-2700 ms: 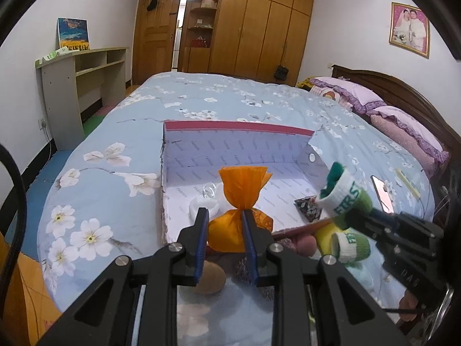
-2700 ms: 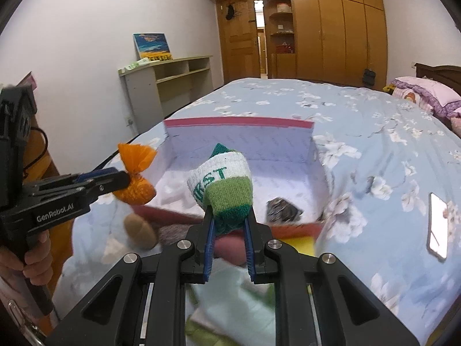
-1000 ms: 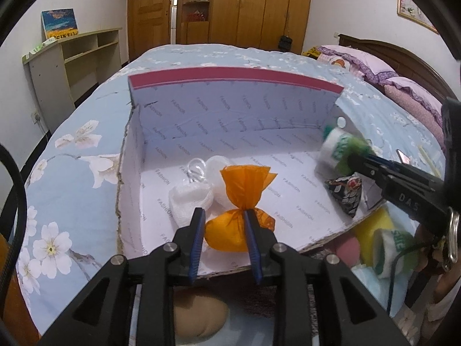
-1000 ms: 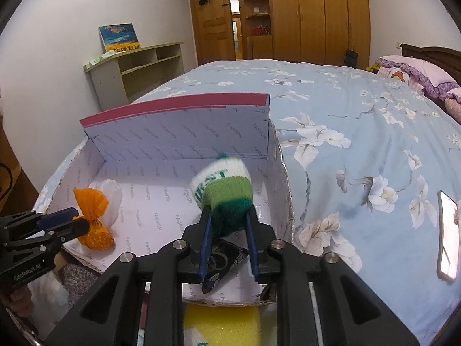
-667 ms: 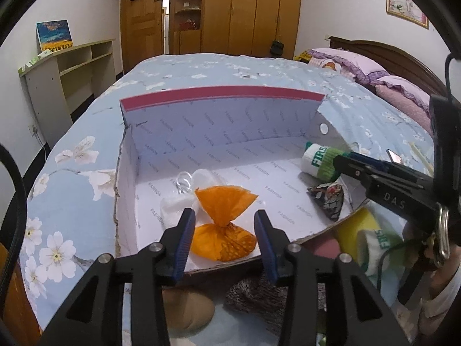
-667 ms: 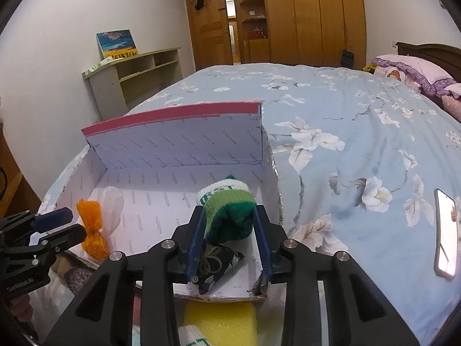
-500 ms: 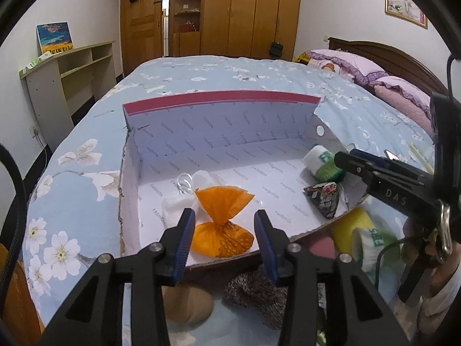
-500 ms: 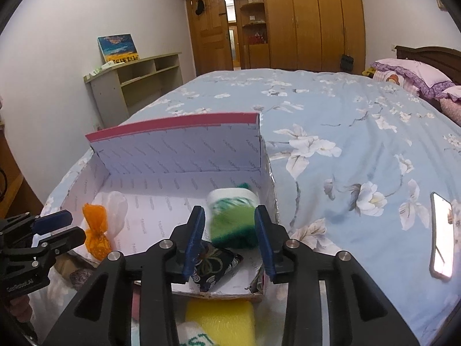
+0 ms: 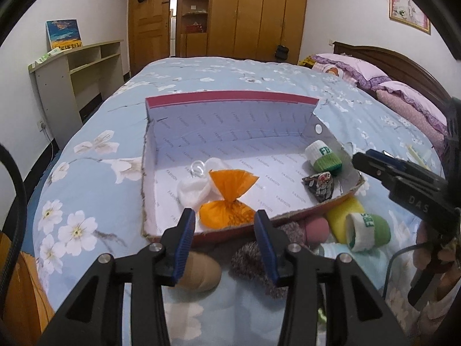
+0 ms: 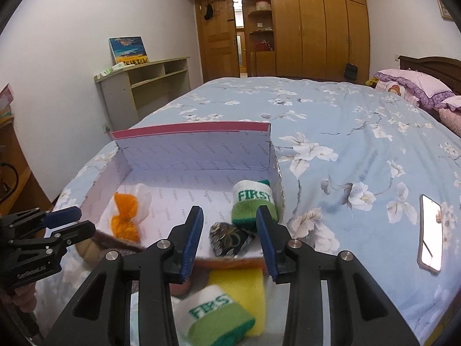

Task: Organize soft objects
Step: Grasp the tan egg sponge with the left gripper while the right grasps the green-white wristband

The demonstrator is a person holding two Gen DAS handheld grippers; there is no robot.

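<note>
A shallow white box with a red rim (image 9: 230,98) (image 10: 190,129) lies on the bed. In it lie an orange pouch (image 9: 227,201) (image 10: 125,219), a white pouch (image 9: 191,191), a dark patterned pouch (image 9: 319,184) (image 10: 229,238) and a green-white "FIRST" wristband (image 9: 322,157) (image 10: 252,201). My left gripper (image 9: 226,240) is open, just in front of the orange pouch. My right gripper (image 10: 229,239) is open, just in front of the wristband. Outside the box lie a second wristband (image 9: 367,230) (image 10: 220,314), a yellow sponge (image 10: 245,285), a tan ball (image 9: 198,271), a grey knit piece (image 9: 259,259) and a pink ball (image 9: 315,227).
A phone (image 10: 430,232) lies on the blue floral bedspread (image 10: 345,132) right of the box. Pillows (image 9: 403,98) sit at the headboard. A shelf desk (image 9: 75,66) stands by the left wall; wardrobes (image 9: 245,14) stand at the back.
Both grippers opened and drew back. The orange pouch and the wristband now lie in the box, released.
</note>
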